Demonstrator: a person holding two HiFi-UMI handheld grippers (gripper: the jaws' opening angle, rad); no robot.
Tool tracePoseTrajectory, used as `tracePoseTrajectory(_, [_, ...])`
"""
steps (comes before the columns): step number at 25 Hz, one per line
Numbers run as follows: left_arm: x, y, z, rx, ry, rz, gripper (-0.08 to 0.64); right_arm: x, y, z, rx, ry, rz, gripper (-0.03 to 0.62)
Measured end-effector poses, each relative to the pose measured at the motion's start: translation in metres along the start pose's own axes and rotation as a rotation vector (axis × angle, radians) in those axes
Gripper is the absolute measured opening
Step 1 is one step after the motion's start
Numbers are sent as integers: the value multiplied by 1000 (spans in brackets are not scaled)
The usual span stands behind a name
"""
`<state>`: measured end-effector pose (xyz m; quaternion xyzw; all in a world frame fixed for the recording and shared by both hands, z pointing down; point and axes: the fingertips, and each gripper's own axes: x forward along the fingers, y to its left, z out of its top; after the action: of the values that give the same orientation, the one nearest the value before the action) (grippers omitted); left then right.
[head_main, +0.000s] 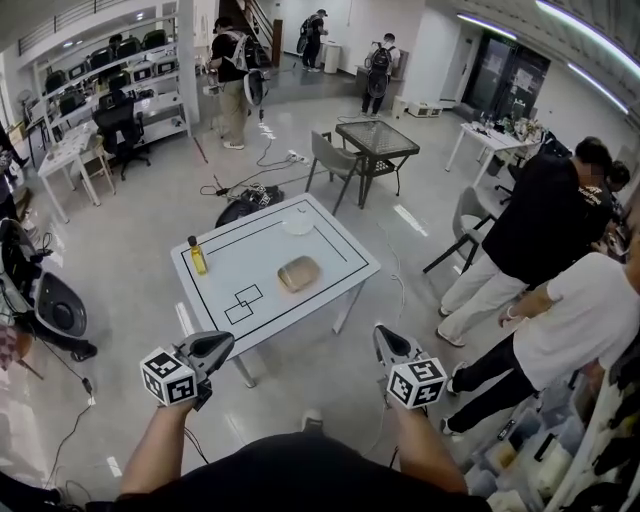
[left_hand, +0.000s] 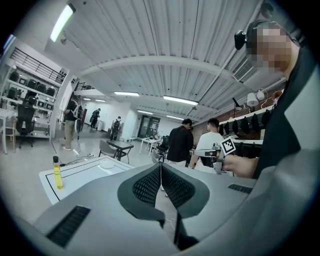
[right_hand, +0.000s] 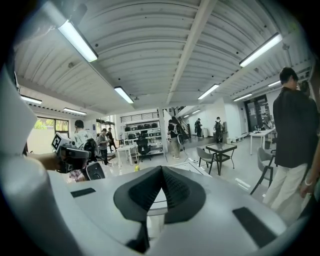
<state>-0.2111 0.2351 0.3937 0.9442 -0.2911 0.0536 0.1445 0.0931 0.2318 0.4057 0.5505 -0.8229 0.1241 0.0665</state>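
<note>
No legible text, seemingly.

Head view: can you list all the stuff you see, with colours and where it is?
table: one, white with black lines, middle
bottle: one, yellow, table's left edge
lump: one, tan, table's middle
plate: one, white, table's far side
chairs: two, grey, beyond and right of table
dark table: one, black, behind
people: several, right side and far back
left gripper: one, grey, shut, bottom left
right gripper: one, grey, shut, bottom right
</note>
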Motion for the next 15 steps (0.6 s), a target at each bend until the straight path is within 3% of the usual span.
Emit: tracePoseTrajectory(15, [96,71,12,-51,19,21,23,106,-76,14,14,46,72,12])
